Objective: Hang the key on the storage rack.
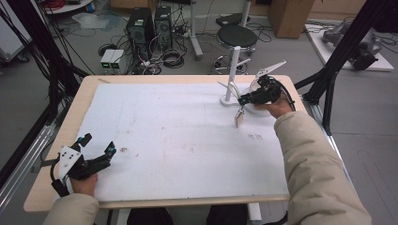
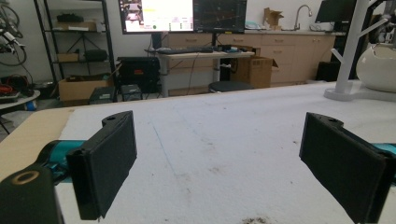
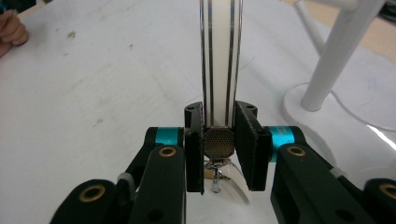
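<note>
Left gripper rests at the near left corner of the table, on the edge of the white mat, held by a hand in a beige sleeve. Its jaws stand wide apart with nothing between them; in the left gripper view the gripper frames bare mat, with a few dark specks on the surface ahead. Mid-table the mat is stained here and there. Toward the far right corner a white stand rises from a round base, with short side branches partway up its post; in the left gripper view the stand sits beside a white bowl, the two just next to each other. The right gripper hangs above the mat just right of the stand's base, raised clear of the surface, pointing toward the table's left side. Its jaws are closed tight on a strap, a pale band that dangles from the tips toward the mat. In the right gripper view the gripper pinches a small textured metal piece at the strap's end, and the strap, whitish with thin dark lines along its length, runs straight away from the jaws. The stand's post shows at the right of that view.
</note>
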A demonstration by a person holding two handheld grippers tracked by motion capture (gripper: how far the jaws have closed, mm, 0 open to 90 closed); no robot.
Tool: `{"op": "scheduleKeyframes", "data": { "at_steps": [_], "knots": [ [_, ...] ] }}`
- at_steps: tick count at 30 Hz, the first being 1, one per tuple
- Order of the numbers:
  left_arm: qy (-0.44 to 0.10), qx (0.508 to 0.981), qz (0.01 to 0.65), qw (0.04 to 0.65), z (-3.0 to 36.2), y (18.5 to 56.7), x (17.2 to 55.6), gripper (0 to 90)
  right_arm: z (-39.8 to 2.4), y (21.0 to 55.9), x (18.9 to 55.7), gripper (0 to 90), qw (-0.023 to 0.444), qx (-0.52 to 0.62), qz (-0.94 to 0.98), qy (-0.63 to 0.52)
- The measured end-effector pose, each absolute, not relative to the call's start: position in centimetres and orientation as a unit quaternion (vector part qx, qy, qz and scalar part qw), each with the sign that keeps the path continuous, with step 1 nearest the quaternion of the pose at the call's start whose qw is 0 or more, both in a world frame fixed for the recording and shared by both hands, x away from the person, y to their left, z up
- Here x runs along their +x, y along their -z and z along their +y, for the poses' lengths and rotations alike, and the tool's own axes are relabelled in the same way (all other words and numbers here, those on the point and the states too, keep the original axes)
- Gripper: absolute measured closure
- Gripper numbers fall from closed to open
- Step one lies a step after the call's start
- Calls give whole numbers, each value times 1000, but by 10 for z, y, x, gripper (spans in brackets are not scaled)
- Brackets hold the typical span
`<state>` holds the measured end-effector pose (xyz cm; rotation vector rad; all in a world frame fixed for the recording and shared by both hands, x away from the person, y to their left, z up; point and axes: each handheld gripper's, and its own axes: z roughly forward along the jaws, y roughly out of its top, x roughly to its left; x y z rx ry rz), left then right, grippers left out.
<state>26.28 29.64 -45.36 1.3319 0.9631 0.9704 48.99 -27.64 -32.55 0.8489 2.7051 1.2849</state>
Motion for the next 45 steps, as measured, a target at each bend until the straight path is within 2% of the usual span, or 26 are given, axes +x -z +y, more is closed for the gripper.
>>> {"op": "scheduleKeyframes", "data": {
  "at_steps": [19, 40, 45],
  "knots": [
    [-415, 569, 412, 578, 296, 454, 263, 114, -278, 328, 510, 746, 22, 324, 840, -434],
    [-418, 571, 409, 576, 296, 454, 262, 114, -287, 344, 524, 743, -28, 399, 800, -448],
    [-418, 571, 409, 576, 296, 454, 262, 114, -285, 345, 524, 743, -27, 402, 801, -442]
  ]
}}
